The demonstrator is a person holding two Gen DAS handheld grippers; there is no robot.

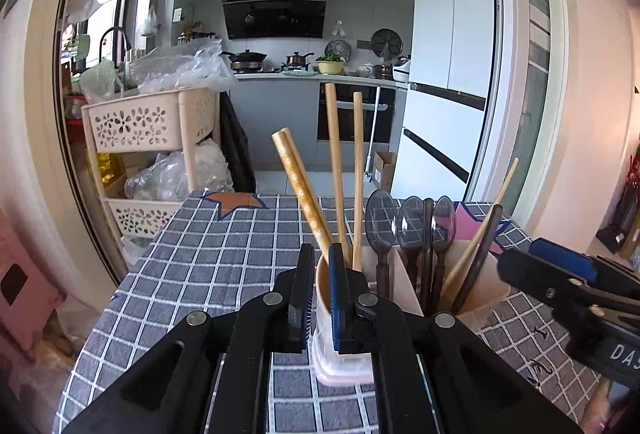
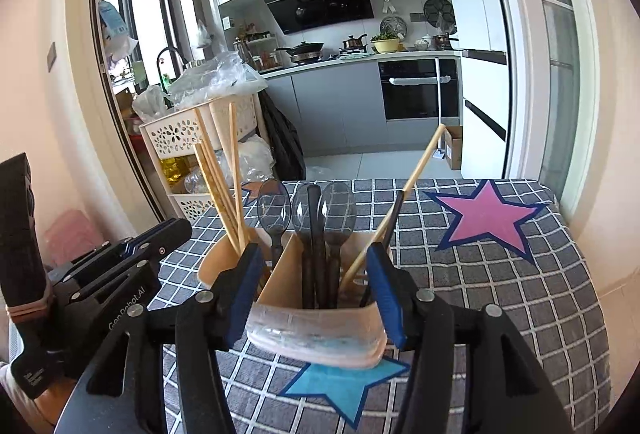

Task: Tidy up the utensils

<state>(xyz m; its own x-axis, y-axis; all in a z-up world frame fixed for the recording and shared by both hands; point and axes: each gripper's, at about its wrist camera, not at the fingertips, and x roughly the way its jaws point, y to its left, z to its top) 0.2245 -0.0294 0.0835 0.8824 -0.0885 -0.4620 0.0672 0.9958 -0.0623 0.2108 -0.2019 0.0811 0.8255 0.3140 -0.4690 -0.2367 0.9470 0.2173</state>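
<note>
A beige utensil holder (image 1: 486,288) with three compartments stands on the checked tablecloth. Wooden chopsticks (image 1: 336,169) lean in its left compartment. Dark see-through spoons (image 1: 408,222) fill the middle one. A single chopstick (image 1: 476,238) and a dark utensil sit in the right one. My left gripper (image 1: 321,260) is shut on the holder's left wall, one finger outside and one inside. In the right wrist view my right gripper (image 2: 314,260) stands wide open around the holder (image 2: 280,282), its pads off the walls. There the left gripper (image 2: 160,236) shows at the left.
The table's grey checked cloth (image 2: 520,294) carries a pink star (image 2: 488,218), a blue star (image 2: 344,386) and an orange star (image 1: 236,203). A cream tiered plastic cart (image 1: 132,121) with bags stands past the table's far left corner. A kitchen lies beyond.
</note>
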